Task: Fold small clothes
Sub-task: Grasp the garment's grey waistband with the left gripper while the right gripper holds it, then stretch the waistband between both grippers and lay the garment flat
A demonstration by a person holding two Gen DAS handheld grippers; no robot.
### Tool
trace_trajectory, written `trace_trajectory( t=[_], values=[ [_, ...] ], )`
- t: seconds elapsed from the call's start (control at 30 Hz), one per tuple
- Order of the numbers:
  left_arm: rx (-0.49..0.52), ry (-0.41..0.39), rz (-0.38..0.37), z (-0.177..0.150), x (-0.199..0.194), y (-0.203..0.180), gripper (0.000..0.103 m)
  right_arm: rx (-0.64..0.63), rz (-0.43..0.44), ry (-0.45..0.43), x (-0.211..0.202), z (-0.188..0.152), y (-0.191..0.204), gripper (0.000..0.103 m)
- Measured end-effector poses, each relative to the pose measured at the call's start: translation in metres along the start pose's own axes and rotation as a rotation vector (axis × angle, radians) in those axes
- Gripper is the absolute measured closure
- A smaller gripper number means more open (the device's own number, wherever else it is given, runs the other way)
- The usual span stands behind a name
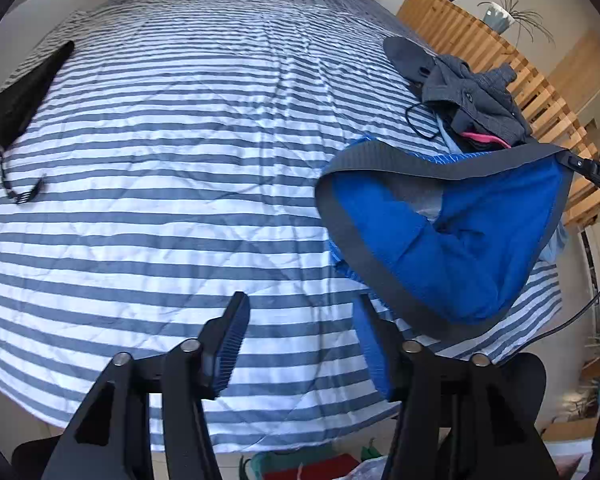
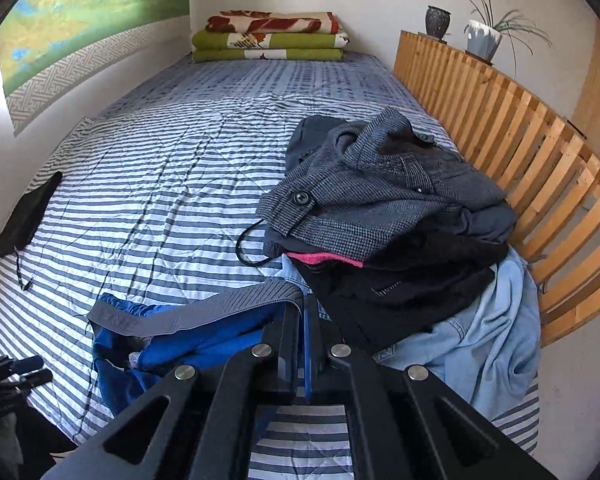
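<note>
Blue briefs (image 1: 460,248) with a grey waistband (image 2: 220,308) hang lifted above the striped bed cover (image 1: 180,160). My right gripper (image 2: 302,312) is shut on the waistband; in the left wrist view it shows at the far right (image 1: 570,159), holding one corner. The rest of the briefs sags down to the left toward the cover. My left gripper (image 1: 304,320) stands open low over the cover, just left of the hanging briefs, with nothing between its fingers. It also shows at the lower left of the right wrist view (image 2: 20,372).
A pile of clothes (image 2: 380,200), grey tweed on top of black, pink and light blue denim, lies by the wooden slatted rail (image 2: 520,152). A black folded item (image 1: 16,100) with a cord lies at the left. Folded blankets (image 2: 268,36) sit at the far end.
</note>
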State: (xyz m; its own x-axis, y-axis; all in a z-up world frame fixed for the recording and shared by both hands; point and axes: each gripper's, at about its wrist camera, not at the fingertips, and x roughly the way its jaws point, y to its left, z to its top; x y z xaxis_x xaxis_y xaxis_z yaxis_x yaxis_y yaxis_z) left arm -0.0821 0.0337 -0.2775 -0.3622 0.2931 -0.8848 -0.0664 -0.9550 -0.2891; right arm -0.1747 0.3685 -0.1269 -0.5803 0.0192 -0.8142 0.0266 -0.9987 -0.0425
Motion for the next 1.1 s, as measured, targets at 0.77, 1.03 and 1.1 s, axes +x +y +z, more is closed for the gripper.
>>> trace_trajectory(
  t=[0.77,1.03,1.1],
  values=[
    [0.041,-0.13,0.096,0.112,-0.012,-0.014,0.102,0.088,0.033,-0.065,-0.014,0.015,-0.017,0.102],
    [0.225,-0.228,0.193,0.148,-0.073,-0.05,0.101,0.095,0.024,-0.143,-0.048,0.007,-0.007,0.102],
    [0.224,-0.12,0.174,0.155,-0.022,-0.052,0.1,0.113,0.017,-0.086,-0.031,-0.002,-0.013,0.102]
  ],
)
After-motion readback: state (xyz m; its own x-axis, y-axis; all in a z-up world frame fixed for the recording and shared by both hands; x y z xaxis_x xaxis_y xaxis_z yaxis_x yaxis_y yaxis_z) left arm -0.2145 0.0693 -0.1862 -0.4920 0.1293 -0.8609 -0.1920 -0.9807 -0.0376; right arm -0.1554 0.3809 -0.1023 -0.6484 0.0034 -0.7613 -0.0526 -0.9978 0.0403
